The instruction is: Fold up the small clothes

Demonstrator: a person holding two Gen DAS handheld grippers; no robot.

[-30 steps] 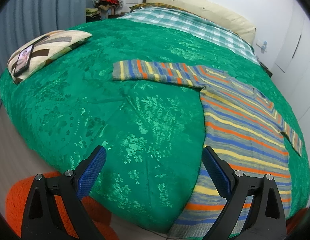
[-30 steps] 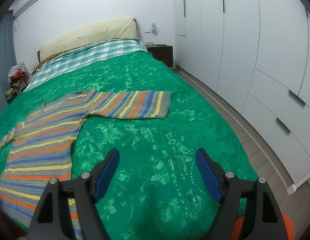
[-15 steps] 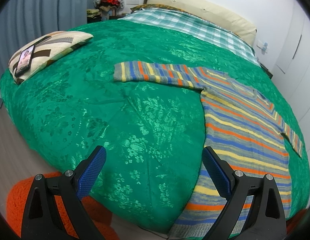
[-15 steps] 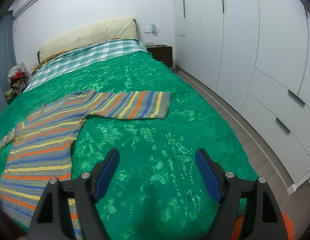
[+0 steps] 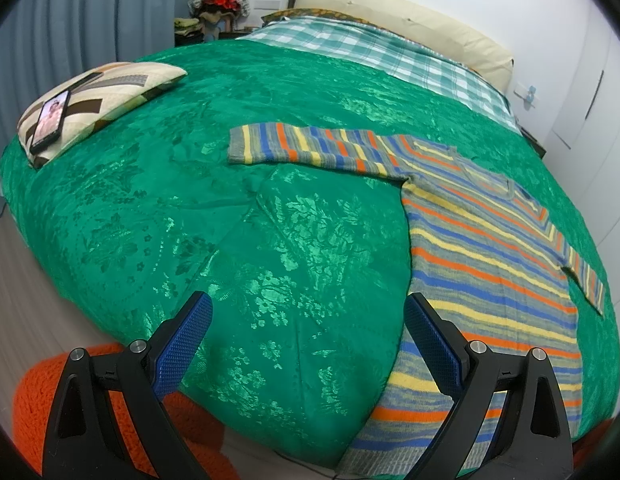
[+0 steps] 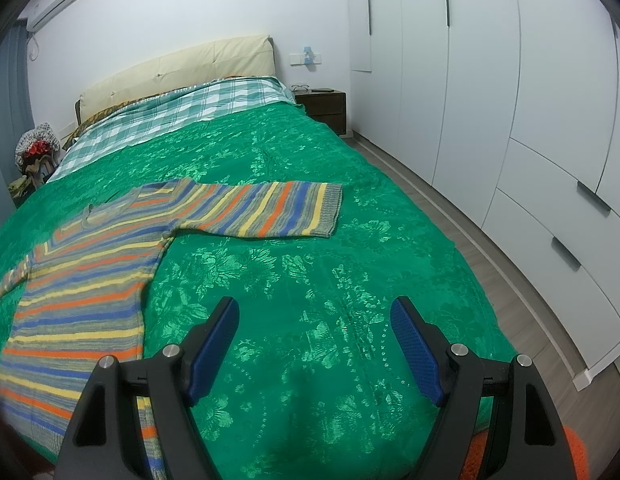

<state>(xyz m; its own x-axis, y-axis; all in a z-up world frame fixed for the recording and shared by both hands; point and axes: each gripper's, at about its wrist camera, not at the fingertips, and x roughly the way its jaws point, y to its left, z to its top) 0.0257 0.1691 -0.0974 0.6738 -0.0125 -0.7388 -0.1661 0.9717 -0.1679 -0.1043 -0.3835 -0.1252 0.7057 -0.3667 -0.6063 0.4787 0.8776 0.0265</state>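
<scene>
Moved since before: nothing much; both my hands stay where they were, and the sweater has not shifted.
My left gripper (image 5: 306,330): my two blue fingers (image 5: 182,344) stand wide apart with nothing between them, up over the near edge of the bed.
My right gripper (image 6: 313,334): wide apart too and empty, above bare green cover, with the sweater off to my left.
Sweater (image 5: 481,264): it lies flat and spread out on the green bedspread (image 5: 190,200), body running toward me, hem hanging over the near edge just under my left gripper's right finger.
Sleeves: one sleeve (image 5: 302,148) sticks straight out to the left side; the other sleeve (image 6: 266,210) sticks out to the right side.
How it will feel: I think it is soft, floppy knit, light, and a bit stretchy. It will sag and bunch if I lift it from one spot only.
Cover under it: shiny, so I guess the sweater may slide when I pull.
Where to grab: I would pinch each sleeve at its cuff, or the hem corners, and take only the top layer of knit, not the bedspread.
Far off: a pillow (image 5: 122,88) with a phone (image 5: 50,120) on it, well away from the sweater.
</scene>
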